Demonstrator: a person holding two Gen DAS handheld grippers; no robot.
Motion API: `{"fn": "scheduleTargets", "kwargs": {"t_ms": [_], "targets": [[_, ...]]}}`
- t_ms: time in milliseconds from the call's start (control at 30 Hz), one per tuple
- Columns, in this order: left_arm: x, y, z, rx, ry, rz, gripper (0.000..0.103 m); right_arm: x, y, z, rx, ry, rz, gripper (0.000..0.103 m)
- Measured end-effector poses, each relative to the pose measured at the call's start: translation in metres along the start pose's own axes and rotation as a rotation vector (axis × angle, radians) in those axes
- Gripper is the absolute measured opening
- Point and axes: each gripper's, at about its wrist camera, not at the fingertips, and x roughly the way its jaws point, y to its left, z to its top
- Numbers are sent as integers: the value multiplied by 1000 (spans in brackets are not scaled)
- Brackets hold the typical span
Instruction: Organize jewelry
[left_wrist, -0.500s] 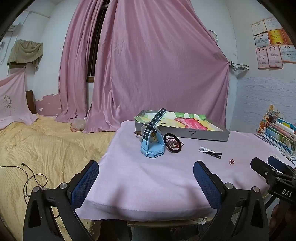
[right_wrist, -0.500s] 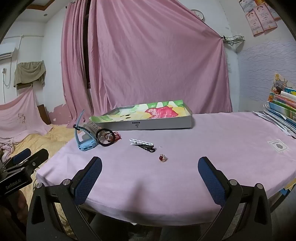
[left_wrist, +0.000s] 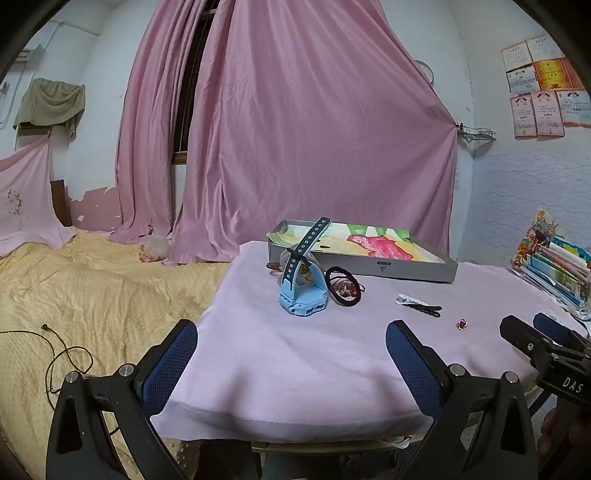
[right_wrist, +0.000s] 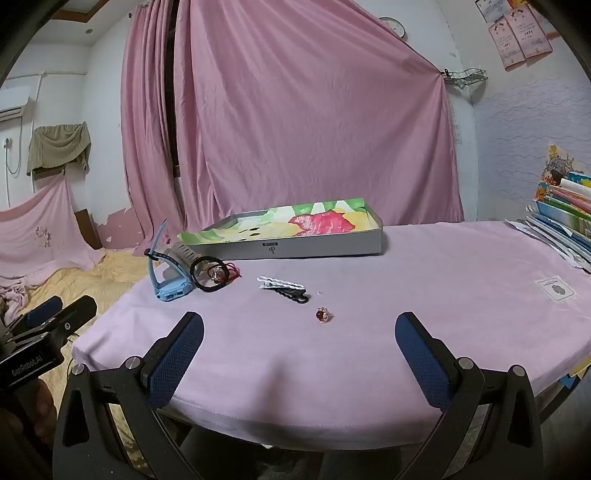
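Both tongs, left (left_wrist: 291, 363) and right (right_wrist: 299, 356), are hanging released over the table (right_wrist: 424, 295), watch (left_wrist: 302, 291) and ring (right_wrist: 322, 315) lying untouched.

Even, soft indoor light, slightly dim. Both frames sharp, with fisheye bending and black vignetting at the corners.

Pink curtain (left_wrist: 314, 147) behind the table (left_wrist: 295, 350); yellow bed (left_wrist: 92, 295) left, books (left_wrist: 554, 269) right, certificates (left_wrist: 539, 88) on wall.
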Motion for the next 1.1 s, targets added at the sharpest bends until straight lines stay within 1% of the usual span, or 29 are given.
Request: {"fn": "scheduleTargets", "kwargs": {"t_ms": [33, 1100], "targets": [[1, 1, 0, -1, 0, 0, 103, -2, -4, -2, 3, 0, 2, 102], [2, 0, 0, -3, 2, -2, 103, 2, -2, -2, 6, 2, 1, 102]]}}
